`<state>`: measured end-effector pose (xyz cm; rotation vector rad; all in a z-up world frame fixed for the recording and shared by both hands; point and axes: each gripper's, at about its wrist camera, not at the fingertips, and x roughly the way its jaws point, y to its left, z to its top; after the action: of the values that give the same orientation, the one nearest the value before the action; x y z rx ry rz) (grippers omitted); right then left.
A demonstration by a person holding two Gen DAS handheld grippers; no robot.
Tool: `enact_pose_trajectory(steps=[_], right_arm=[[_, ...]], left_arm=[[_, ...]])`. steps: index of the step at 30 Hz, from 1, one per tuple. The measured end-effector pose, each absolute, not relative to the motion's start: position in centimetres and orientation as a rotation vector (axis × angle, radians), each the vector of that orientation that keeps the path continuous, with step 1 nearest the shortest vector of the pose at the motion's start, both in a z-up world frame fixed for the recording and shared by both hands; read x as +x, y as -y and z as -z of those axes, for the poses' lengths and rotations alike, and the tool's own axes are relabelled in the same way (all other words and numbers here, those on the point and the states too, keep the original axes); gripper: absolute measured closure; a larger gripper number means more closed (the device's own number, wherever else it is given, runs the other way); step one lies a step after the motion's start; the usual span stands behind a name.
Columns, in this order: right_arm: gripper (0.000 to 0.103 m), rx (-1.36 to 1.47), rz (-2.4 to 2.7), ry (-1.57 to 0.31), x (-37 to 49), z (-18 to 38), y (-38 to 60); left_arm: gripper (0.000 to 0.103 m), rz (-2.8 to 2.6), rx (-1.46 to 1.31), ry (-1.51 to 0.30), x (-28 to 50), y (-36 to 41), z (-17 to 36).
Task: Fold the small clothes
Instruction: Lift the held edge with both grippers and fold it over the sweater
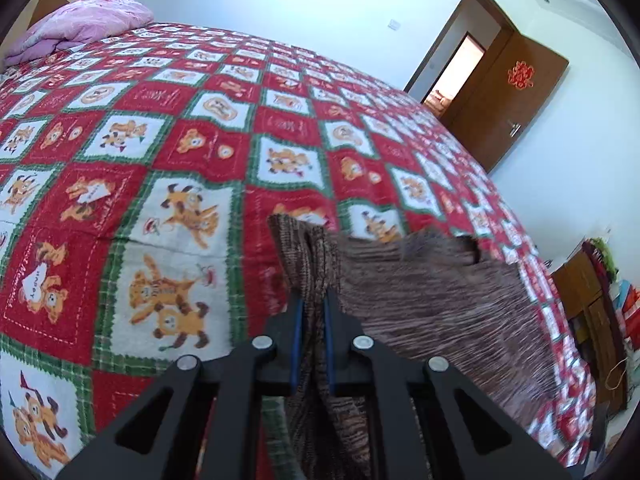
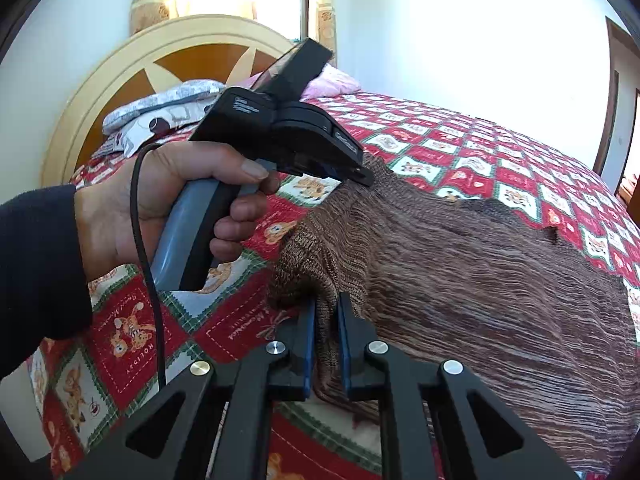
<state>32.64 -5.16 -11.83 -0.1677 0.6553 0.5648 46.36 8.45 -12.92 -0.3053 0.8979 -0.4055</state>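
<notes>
While we hold one hand-held gripper in each hand, both are clamped on the same brown knit garment (image 2: 480,280), which is lifted at one edge above the bed (image 1: 160,140) and drapes down onto the quilt toward the side nearer the door (image 1: 508,92).

Our left hand-held gripper (image 1: 313,304) points forward and slightly down, its two blue-padded fingers pressed together on a bunched fold of the knit. In the right wrist view, this same tool (image 2: 360,172) sits higher and further toward the headboard (image 2: 120,80), gripped pistol-style by our left hand (image 2: 168,208): thumb along the top, fingers curled around the grey handle, a black cable hanging from it.

Our right hand-held gripper (image 2: 326,308) is level with the bed, its jaws closed on the garment's nearer rolled edge.

We count one garment, two grippers and one visible hand. At the head of the bed lie one pink pillow (image 1: 84,24) and one grey-white patterned pillow (image 2: 160,112).
</notes>
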Motion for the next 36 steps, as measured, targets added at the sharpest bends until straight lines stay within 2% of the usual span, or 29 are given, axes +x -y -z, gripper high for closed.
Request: enact_pose_trajectory(steps=[21,36], right_arm=[[0.095,0.084,-0.509,-0.611,31.6,6.3,18.9],[0.096,0.31,-0.388,-0.725,31.4,9.3,29.2]], left_arm=[[0.093,0.541,-0.278,-0.768,44.5,2.2,3.5],[0.094,0.65,-0.163,-0.827,44.6,14.5,4.3]])
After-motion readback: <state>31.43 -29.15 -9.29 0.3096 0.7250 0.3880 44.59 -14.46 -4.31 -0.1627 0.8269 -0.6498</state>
